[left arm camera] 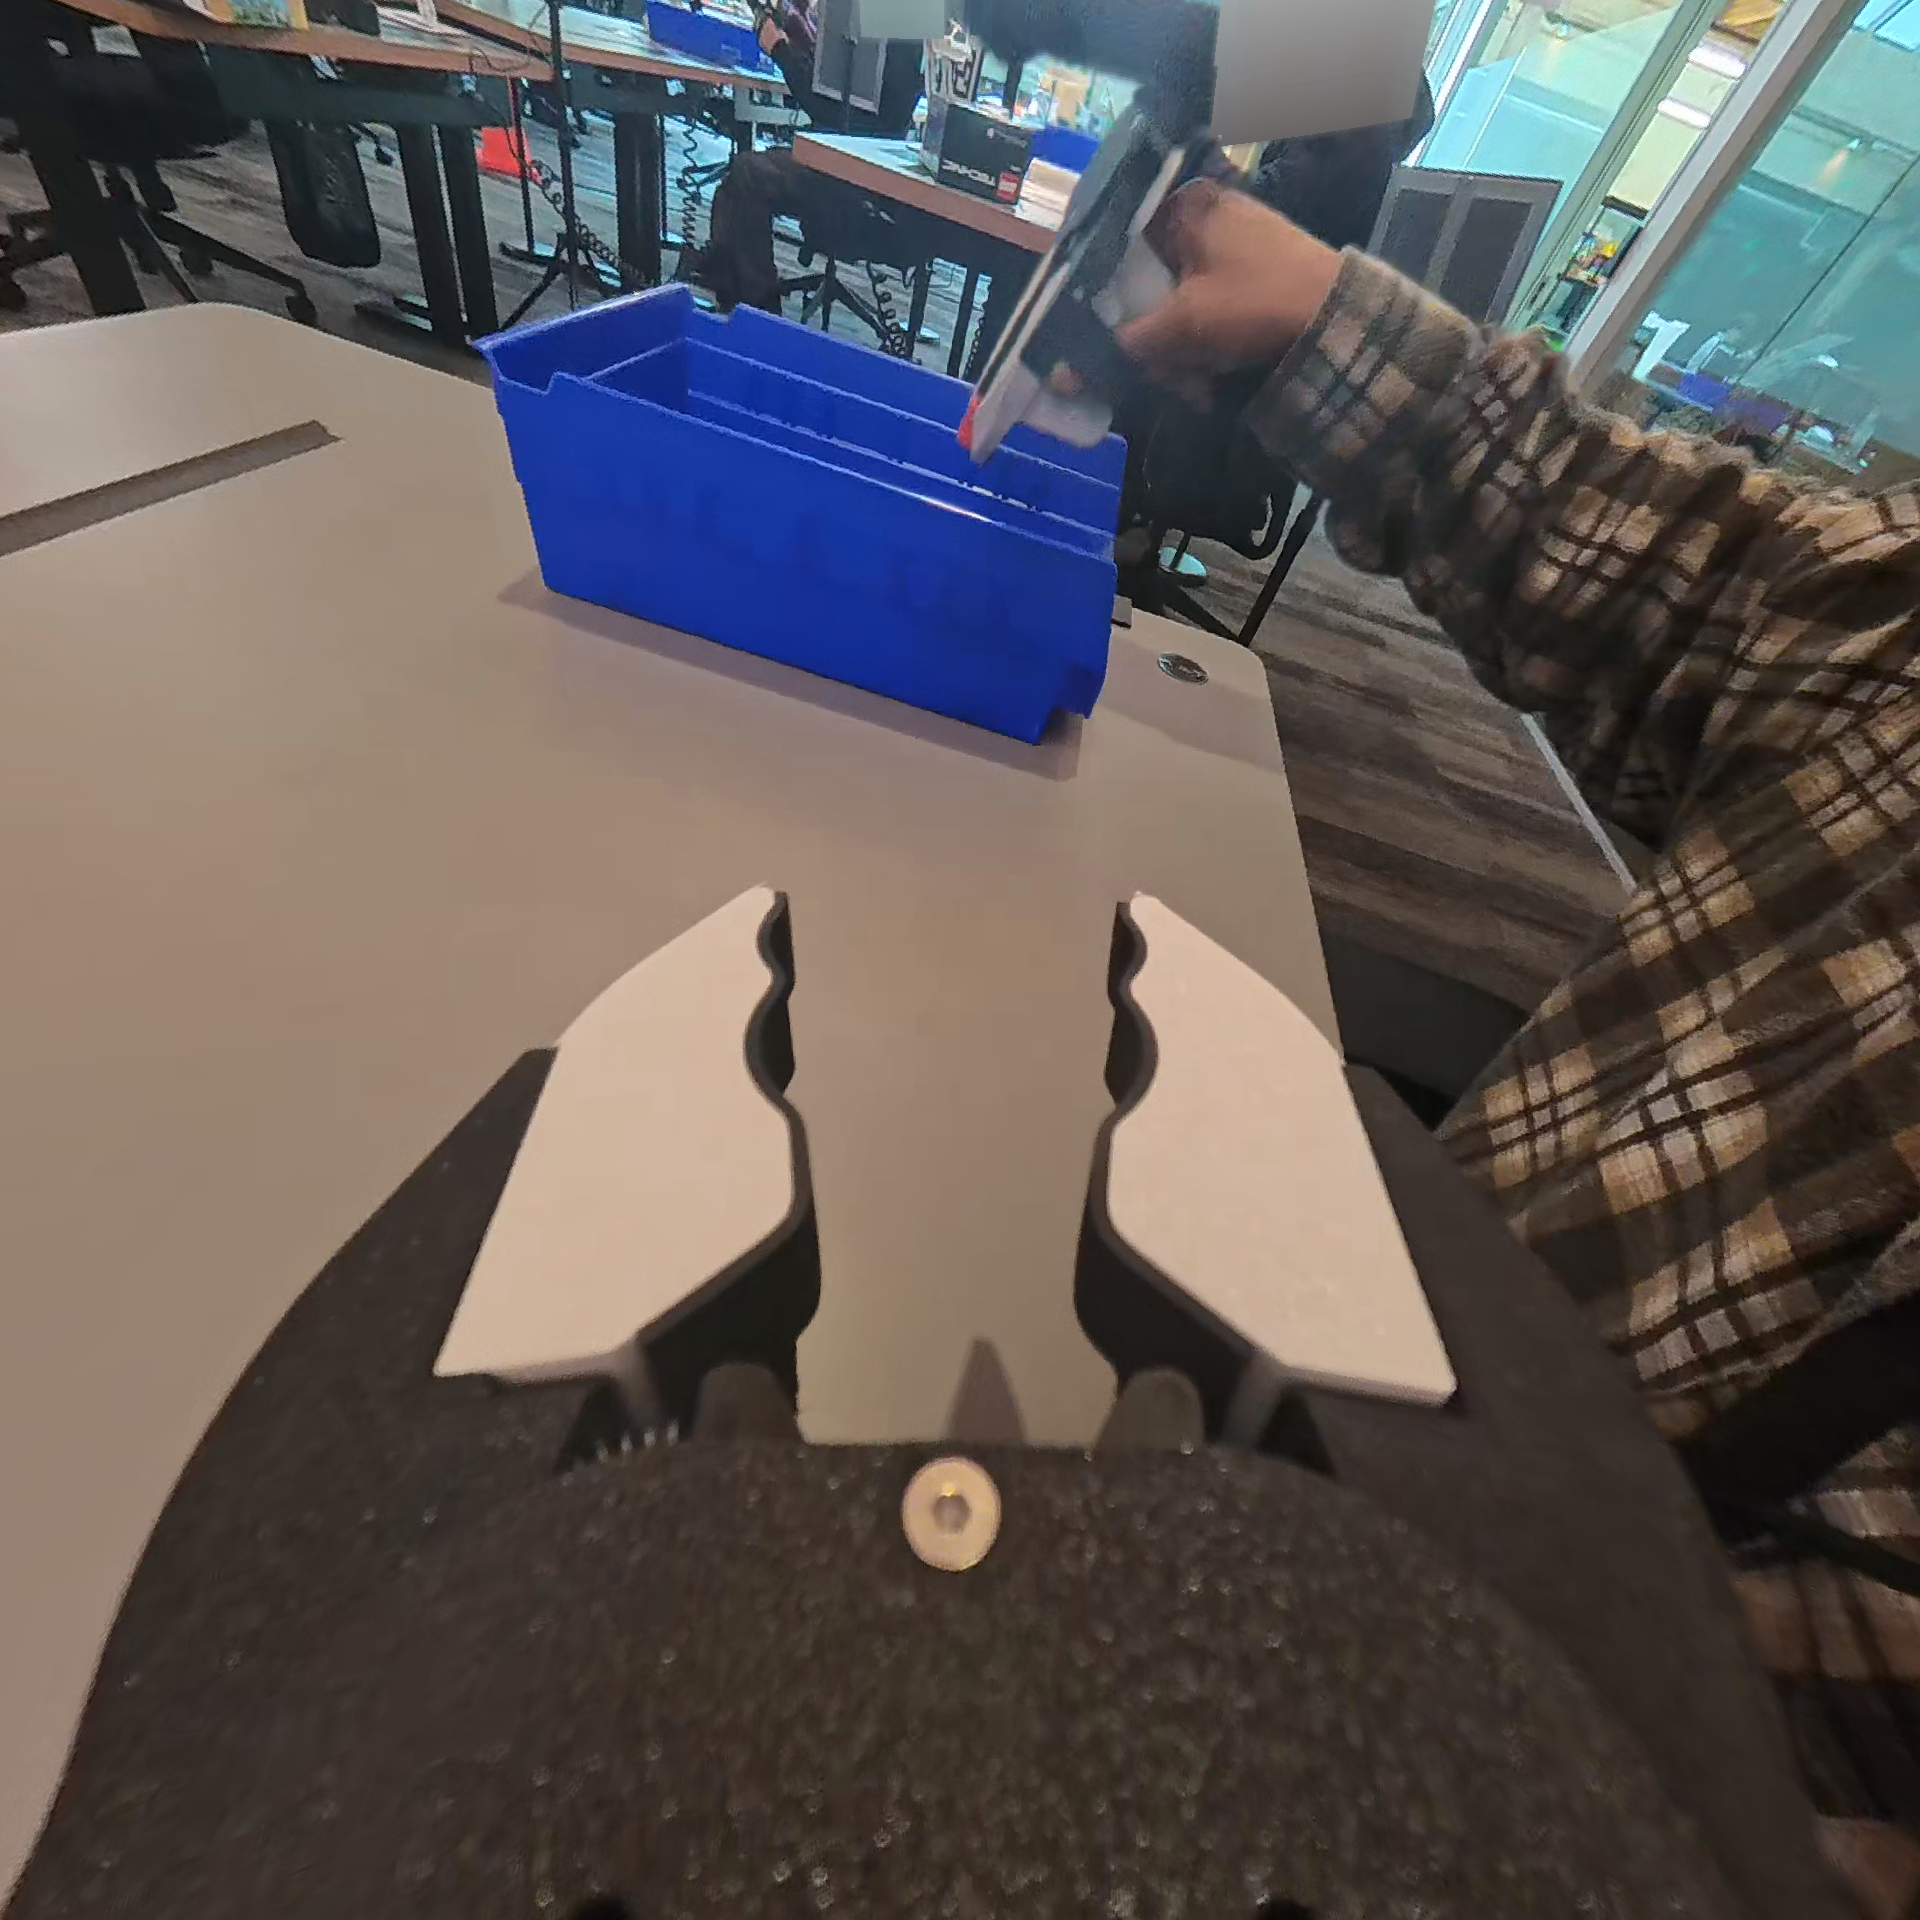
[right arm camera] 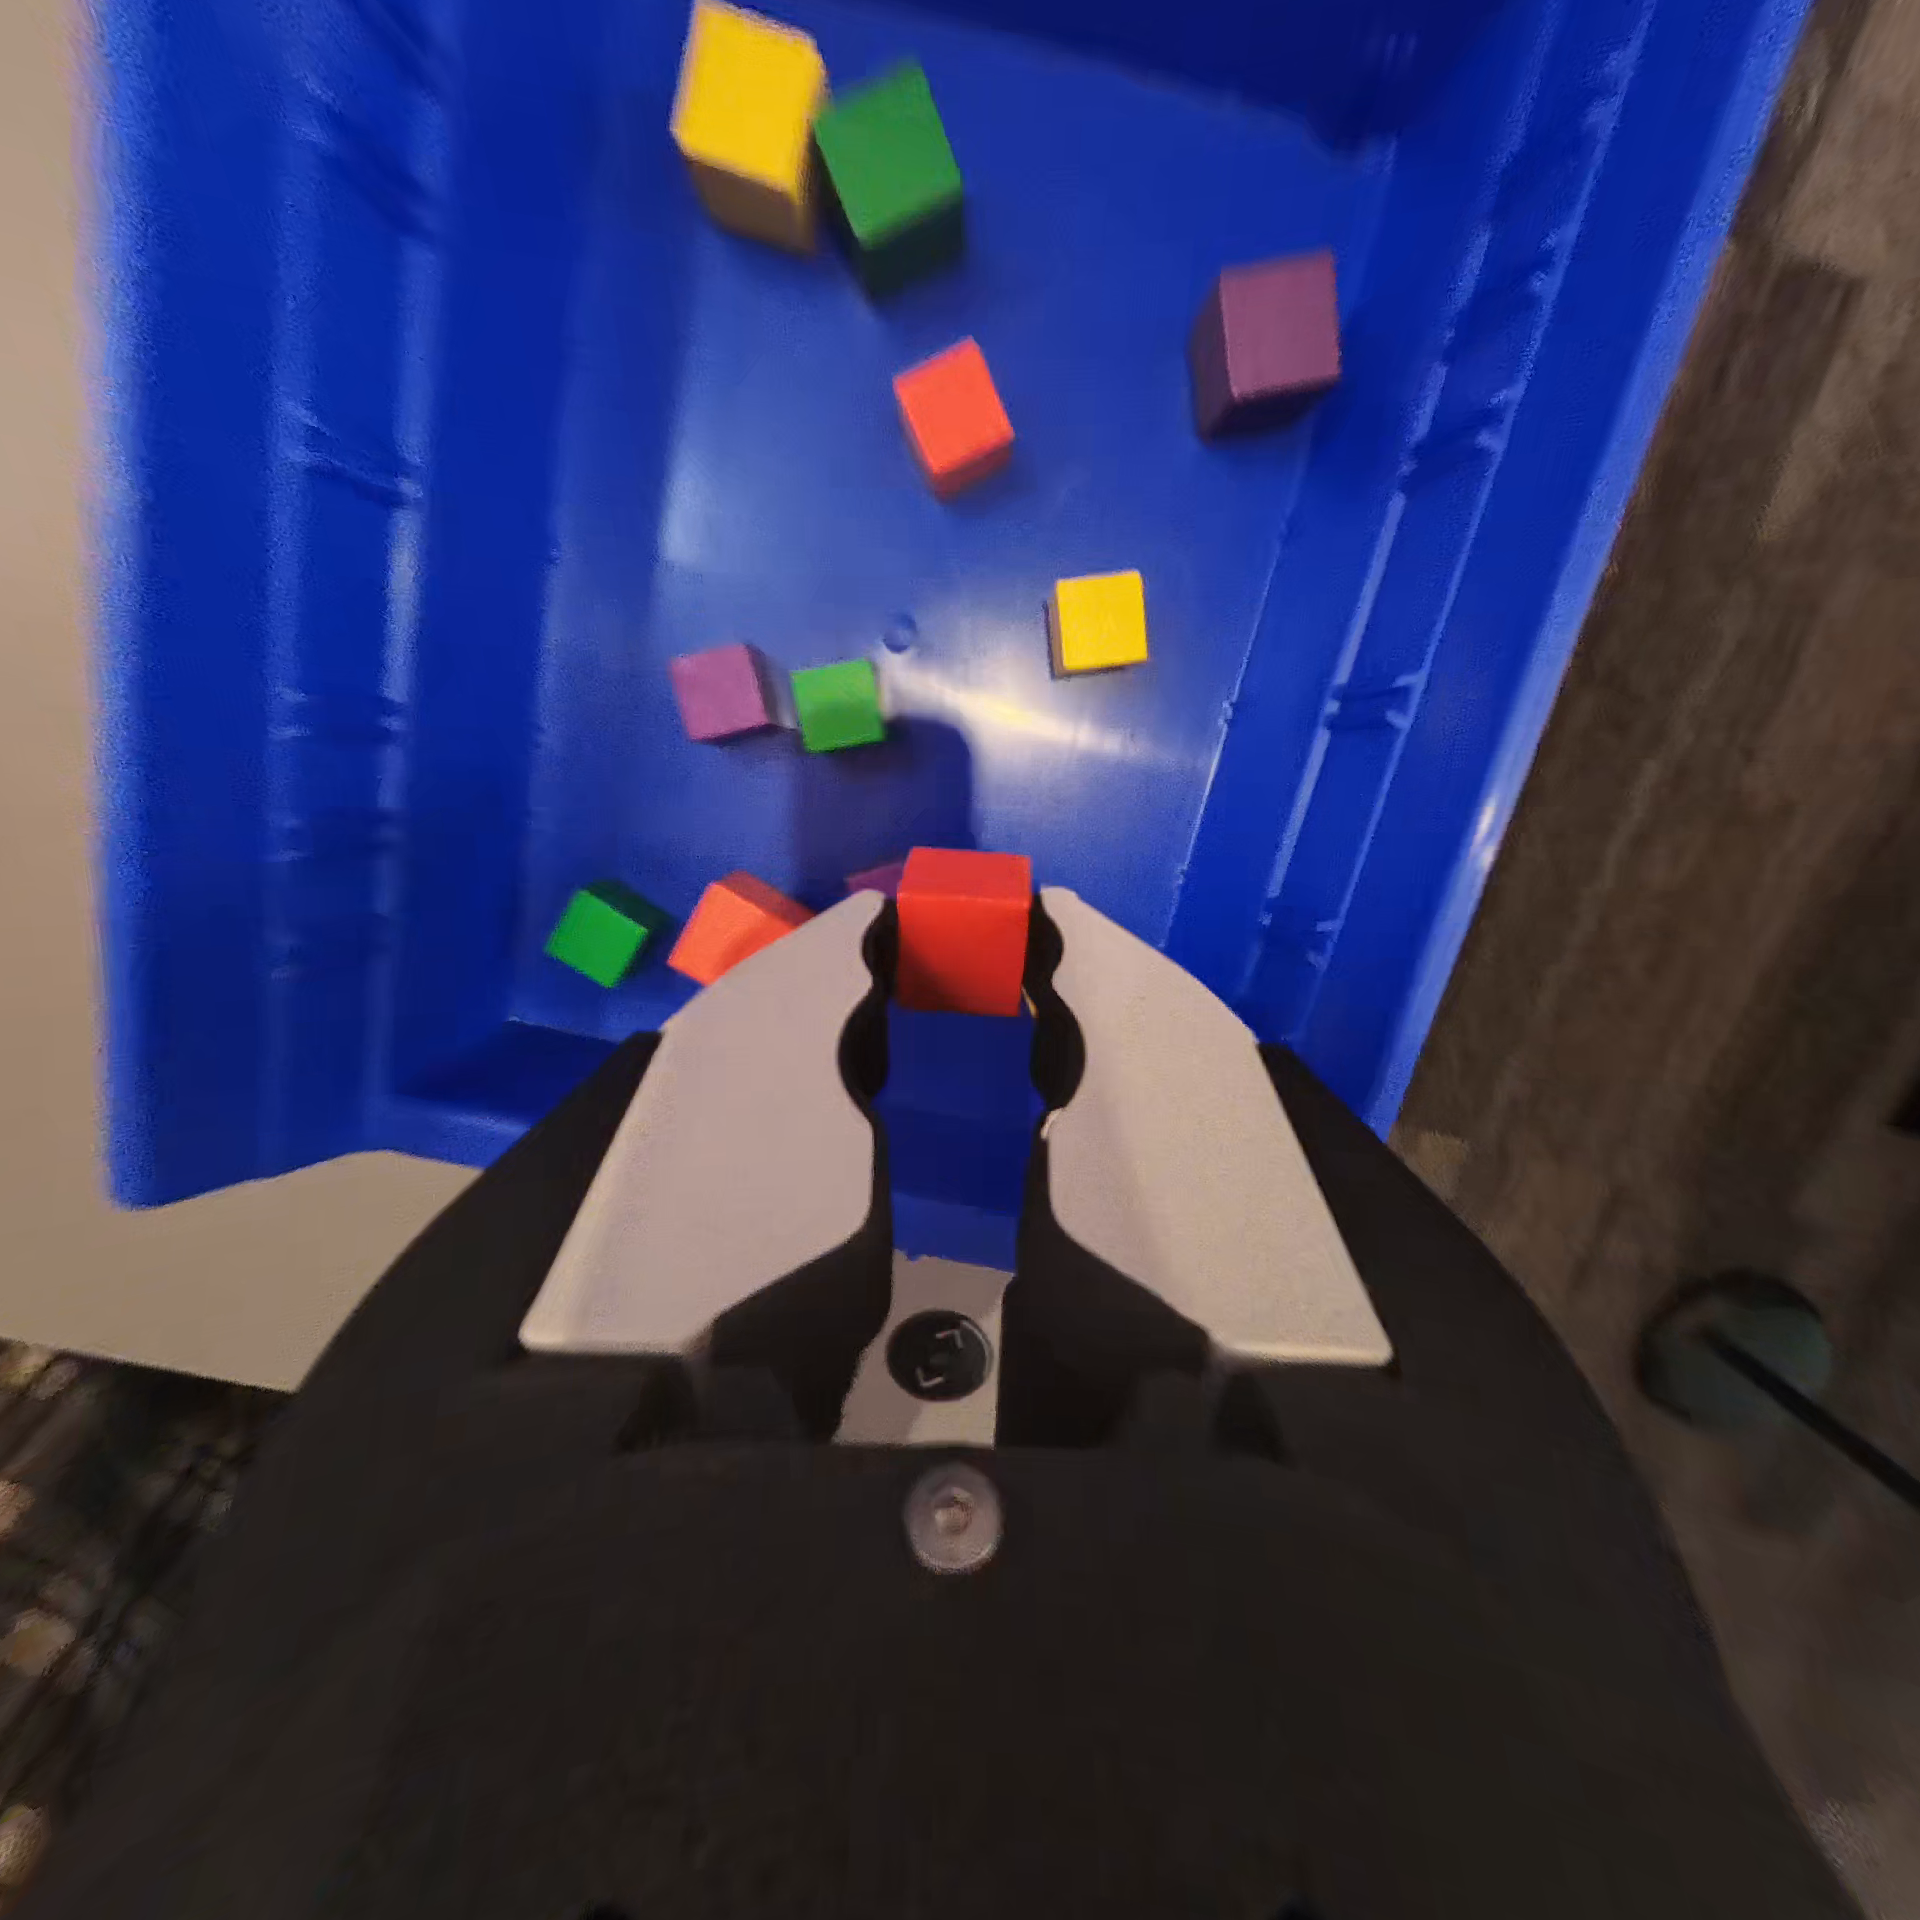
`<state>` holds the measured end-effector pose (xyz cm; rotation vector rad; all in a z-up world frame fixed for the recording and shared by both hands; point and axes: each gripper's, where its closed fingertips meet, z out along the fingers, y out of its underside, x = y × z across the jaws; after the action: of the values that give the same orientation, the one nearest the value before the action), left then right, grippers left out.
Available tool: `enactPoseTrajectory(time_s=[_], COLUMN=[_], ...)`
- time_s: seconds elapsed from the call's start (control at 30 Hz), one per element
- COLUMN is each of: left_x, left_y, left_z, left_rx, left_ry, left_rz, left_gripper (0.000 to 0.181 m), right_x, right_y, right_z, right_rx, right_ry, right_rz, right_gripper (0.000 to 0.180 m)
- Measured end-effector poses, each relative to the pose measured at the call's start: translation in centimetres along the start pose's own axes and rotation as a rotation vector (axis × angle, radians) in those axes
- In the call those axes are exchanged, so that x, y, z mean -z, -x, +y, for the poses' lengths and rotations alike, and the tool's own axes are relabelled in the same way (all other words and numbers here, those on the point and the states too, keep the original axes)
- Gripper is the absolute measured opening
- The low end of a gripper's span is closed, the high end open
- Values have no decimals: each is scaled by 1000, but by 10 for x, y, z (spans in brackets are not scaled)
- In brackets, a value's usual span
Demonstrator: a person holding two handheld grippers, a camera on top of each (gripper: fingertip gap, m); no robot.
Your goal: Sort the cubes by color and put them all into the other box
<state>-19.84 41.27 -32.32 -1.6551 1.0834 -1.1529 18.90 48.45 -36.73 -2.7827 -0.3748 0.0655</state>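
My right gripper [right arm camera: 961,914] is shut on a red cube [right arm camera: 961,930] and holds it above the near end of a blue box [right arm camera: 312,623]. Several cubes lie on that box's floor: yellow [right arm camera: 1099,620], green [right arm camera: 836,704], purple [right arm camera: 719,691], orange-red [right arm camera: 953,416], a bigger purple [right arm camera: 1270,338], a bigger yellow [right arm camera: 748,114]. In the left wrist view two blue boxes [left arm camera: 800,540] stand side by side on the grey table [left arm camera: 312,779]; the right gripper [left arm camera: 982,431] hangs over them with the red cube [left arm camera: 968,421] at its tip. My left gripper [left arm camera: 951,914] is open and empty over the table.
A person's hand and plaid sleeve [left arm camera: 1558,582] reach in from the right. The table's right edge [left arm camera: 1299,831] drops to a wood-pattern floor [left arm camera: 1434,790]. Desks, chairs and cables stand behind the boxes. A dark strip [left arm camera: 177,478] crosses the table at left.
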Motion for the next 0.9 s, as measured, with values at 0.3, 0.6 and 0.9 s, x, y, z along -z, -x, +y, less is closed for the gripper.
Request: enactPoseTrajectory(time_s=[0.3,0.6,0.9], left_x=[-18,-9,26], left_y=[-1,-7,-29], left_z=[6,0,-3], left_rx=[-1,3,6], left_ry=[69,16,-77], left_rz=[34,59,62], left_gripper=[56,56,56], right_x=[-35,78,69], right_y=[-28,-29,-73], right_z=[12,-9,2], right_rx=[2,-139,-371], right_ry=[181,-248,-119], right_rz=[260,135,-5], right_gripper=[76,89,86])
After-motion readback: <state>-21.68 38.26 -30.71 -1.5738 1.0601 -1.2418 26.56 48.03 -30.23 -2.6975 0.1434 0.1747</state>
